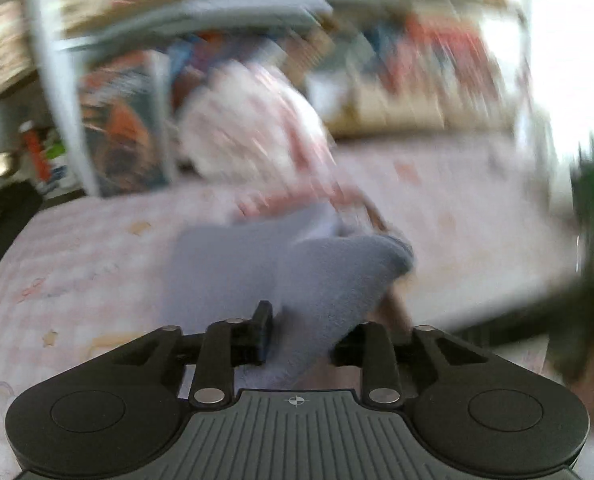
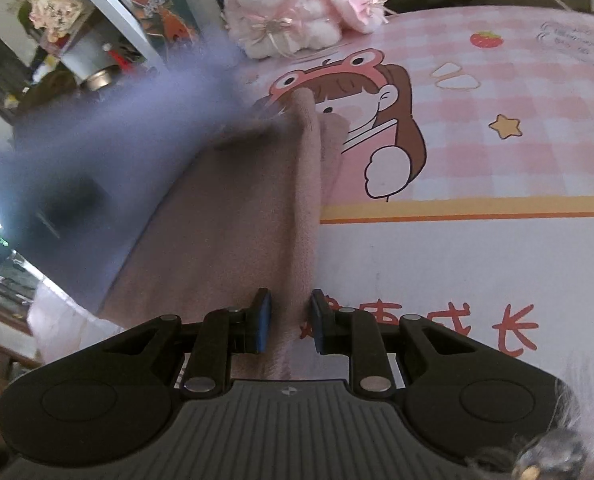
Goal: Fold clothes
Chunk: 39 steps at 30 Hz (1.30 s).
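Pink cloth [image 2: 257, 216] edge between right tool [image 2: 291, 320] fingers

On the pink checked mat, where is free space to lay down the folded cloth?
The pink checked mat is bare to the right of the brown cloth, around the star and strawberry, and on the white band below the orange stripe. It is crowded at the far left, by the plush toy and the lilac cloth.

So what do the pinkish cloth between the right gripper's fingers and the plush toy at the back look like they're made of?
The pinkish-brown cloth looks like soft napped fabric, maybe fleece or terry: matte, with a fuzzy surface along its raised fold. The plush toy looks like fluffy white and pink pile fabric with satin-like ribbon bows. The exact fibre of either cannot be told.
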Each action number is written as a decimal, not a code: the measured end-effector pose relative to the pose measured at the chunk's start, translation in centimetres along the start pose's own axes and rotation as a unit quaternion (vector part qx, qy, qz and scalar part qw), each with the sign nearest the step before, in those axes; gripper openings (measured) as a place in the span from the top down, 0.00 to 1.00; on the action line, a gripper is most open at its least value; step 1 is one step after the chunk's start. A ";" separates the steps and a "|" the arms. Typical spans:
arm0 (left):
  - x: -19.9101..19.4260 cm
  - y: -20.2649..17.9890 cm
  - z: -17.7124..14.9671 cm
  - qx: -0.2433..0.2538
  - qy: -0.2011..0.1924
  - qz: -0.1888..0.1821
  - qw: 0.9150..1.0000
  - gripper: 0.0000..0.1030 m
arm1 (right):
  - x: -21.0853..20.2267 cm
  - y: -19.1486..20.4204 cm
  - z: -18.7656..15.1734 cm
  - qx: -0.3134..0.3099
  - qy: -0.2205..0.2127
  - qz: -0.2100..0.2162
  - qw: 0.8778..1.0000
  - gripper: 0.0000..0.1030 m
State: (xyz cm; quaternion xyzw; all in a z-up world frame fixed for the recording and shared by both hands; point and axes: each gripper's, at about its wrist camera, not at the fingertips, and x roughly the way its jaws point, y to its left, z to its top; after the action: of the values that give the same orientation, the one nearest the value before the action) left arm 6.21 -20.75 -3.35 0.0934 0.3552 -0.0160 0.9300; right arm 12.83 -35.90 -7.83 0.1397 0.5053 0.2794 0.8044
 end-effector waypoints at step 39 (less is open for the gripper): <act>0.7 -5.1 -2.0 0.003 0.023 -0.009 1.000 0.64 | -0.8 0.5 9.4 -0.062 -0.052 0.161 0.984 0.84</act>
State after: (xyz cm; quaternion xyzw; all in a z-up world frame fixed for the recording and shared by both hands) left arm 4.96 -25.41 -6.12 0.0937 0.3771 -0.0237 0.9211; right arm 20.78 -35.44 -2.77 0.1830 0.4155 0.4287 0.7811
